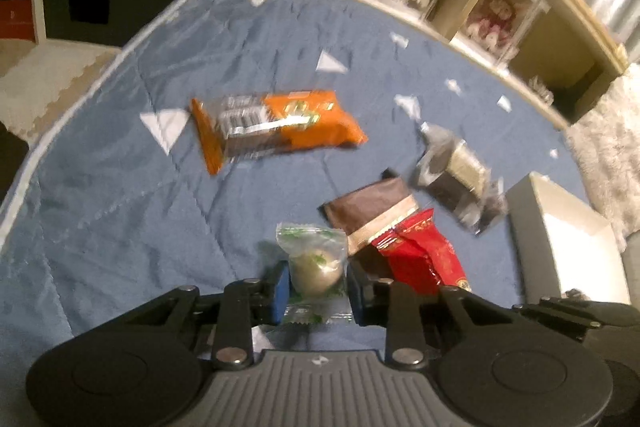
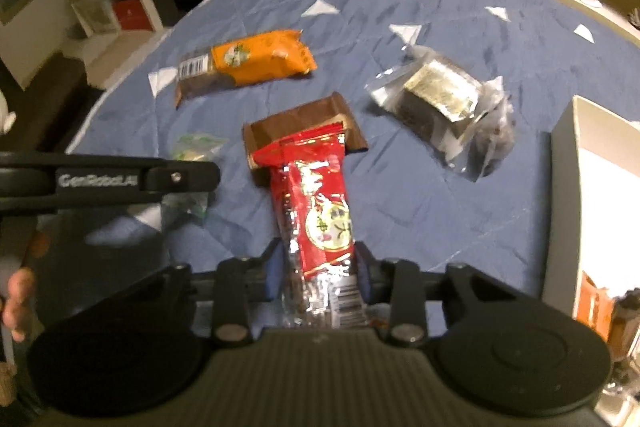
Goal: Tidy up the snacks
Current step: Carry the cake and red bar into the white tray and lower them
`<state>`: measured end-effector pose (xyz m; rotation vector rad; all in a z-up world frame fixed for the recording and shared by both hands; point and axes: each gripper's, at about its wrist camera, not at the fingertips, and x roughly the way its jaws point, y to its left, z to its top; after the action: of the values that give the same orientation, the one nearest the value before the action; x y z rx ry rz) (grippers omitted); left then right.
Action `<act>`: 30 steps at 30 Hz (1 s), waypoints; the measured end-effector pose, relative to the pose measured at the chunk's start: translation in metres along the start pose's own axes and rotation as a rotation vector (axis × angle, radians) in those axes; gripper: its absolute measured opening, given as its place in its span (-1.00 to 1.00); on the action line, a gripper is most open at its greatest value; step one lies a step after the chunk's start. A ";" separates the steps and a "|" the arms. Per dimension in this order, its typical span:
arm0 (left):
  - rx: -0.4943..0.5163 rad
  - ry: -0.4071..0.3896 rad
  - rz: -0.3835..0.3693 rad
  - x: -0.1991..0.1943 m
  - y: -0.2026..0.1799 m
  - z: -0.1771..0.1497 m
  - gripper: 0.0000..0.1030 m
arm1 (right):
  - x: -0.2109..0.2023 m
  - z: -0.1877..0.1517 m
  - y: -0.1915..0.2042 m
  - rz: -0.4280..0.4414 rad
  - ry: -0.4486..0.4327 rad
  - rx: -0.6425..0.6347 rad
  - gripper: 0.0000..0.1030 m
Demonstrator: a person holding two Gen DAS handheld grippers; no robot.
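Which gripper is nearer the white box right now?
Right. The right gripper, shut on the red snack pack, sits just left of the white box. The left gripper, shut on the green-wrapped candy, is further left, beyond the red pack.

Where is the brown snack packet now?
In both views, the brown packet lies on the blue cloth, partly under the red packet that the right gripper grips, between the orange packet and the clear packet.
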<state>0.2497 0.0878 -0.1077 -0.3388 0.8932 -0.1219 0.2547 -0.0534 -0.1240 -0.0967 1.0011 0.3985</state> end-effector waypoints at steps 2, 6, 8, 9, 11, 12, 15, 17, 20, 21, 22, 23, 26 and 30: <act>-0.003 -0.026 -0.019 -0.010 -0.003 0.002 -0.37 | -0.010 0.000 -0.006 0.004 -0.025 0.017 -0.20; 0.002 -0.073 -0.038 -0.028 -0.010 0.003 -0.37 | -0.032 0.001 -0.017 0.007 -0.068 0.044 -0.20; -0.003 -0.087 -0.052 -0.034 -0.013 0.002 -0.37 | -0.042 0.000 -0.023 0.006 -0.088 0.055 -0.20; -0.005 -0.091 -0.057 -0.037 -0.014 0.001 -0.37 | -0.048 -0.001 -0.026 0.006 -0.098 0.061 -0.20; -0.002 -0.096 -0.060 -0.041 -0.018 0.000 -0.37 | -0.058 -0.003 -0.033 0.003 -0.116 0.073 -0.20; 0.003 -0.098 -0.062 -0.043 -0.020 0.000 -0.37 | -0.063 -0.004 -0.037 0.002 -0.124 0.078 -0.20; 0.016 -0.108 -0.072 -0.048 -0.027 -0.001 -0.37 | -0.079 -0.008 -0.050 -0.010 -0.141 0.093 -0.20; 0.020 -0.113 -0.077 -0.051 -0.033 -0.002 -0.37 | -0.088 -0.013 -0.061 -0.022 -0.153 0.104 -0.20; 0.031 -0.120 -0.085 -0.054 -0.041 -0.003 -0.37 | -0.102 -0.020 -0.078 -0.043 -0.170 0.125 -0.20; 0.036 -0.123 -0.086 -0.054 -0.044 -0.004 -0.37 | -0.107 -0.023 -0.084 -0.049 -0.175 0.132 -0.20; 0.039 -0.123 -0.087 -0.055 -0.048 -0.005 -0.37 | -0.111 -0.027 -0.089 -0.057 -0.180 0.139 -0.20; 0.041 -0.123 -0.088 -0.055 -0.050 -0.006 -0.37 | -0.116 -0.031 -0.094 -0.065 -0.185 0.145 -0.20; 0.045 -0.122 -0.097 -0.056 -0.061 -0.007 -0.37 | -0.124 -0.039 -0.112 -0.088 -0.194 0.170 -0.20; 0.068 -0.118 -0.114 -0.054 -0.081 -0.007 -0.37 | -0.137 -0.051 -0.136 -0.117 -0.207 0.204 -0.20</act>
<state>0.2134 0.0231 -0.0442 -0.3299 0.7510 -0.2347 0.1994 -0.2305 -0.0514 0.0688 0.8221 0.1934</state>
